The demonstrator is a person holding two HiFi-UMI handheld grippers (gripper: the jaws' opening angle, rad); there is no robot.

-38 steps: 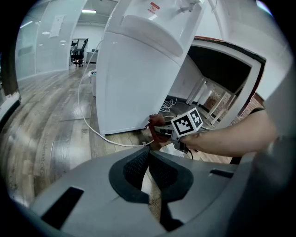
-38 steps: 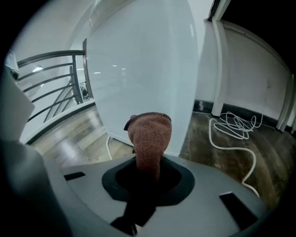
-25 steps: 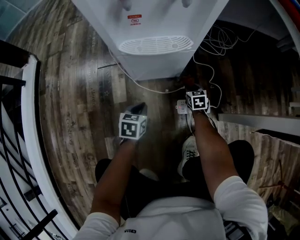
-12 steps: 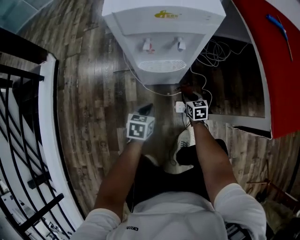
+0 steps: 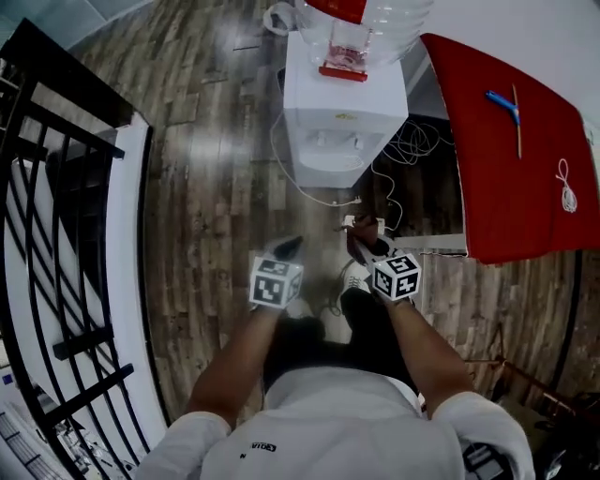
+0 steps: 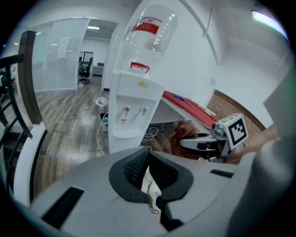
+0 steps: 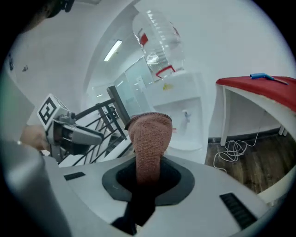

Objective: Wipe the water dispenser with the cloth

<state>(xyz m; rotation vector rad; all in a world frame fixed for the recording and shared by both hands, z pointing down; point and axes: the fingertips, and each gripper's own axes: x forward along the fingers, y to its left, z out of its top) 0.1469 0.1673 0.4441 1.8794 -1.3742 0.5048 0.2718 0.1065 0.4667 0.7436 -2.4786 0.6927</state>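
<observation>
The white water dispenser [image 5: 342, 122] stands on the wooden floor ahead, with a clear bottle [image 5: 361, 23] upside down on top; it also shows in the left gripper view [image 6: 132, 111] and the right gripper view [image 7: 185, 115]. A reddish-brown cloth [image 7: 150, 143] sticks up from my right gripper [image 7: 147, 171], which is shut on it. In the head view the right gripper [image 5: 361, 246] and the cloth [image 5: 359, 239] hang well short of the dispenser. My left gripper [image 5: 289, 247] is level with it on the left, jaws together and holding nothing [image 6: 148, 169].
A red-topped table [image 5: 516, 150] stands right of the dispenser, with a blue tool [image 5: 502, 105] and a white cord [image 5: 565, 187] on it. Loose cables [image 5: 403, 141] and a power strip [image 5: 361, 223] lie on the floor. A black railing [image 5: 66, 234] runs along the left.
The head view has risen and drawn back: the dispenser looks smaller and farther, and its bottle and the red table have come into view. Both grippers keep their hold and spacing.
</observation>
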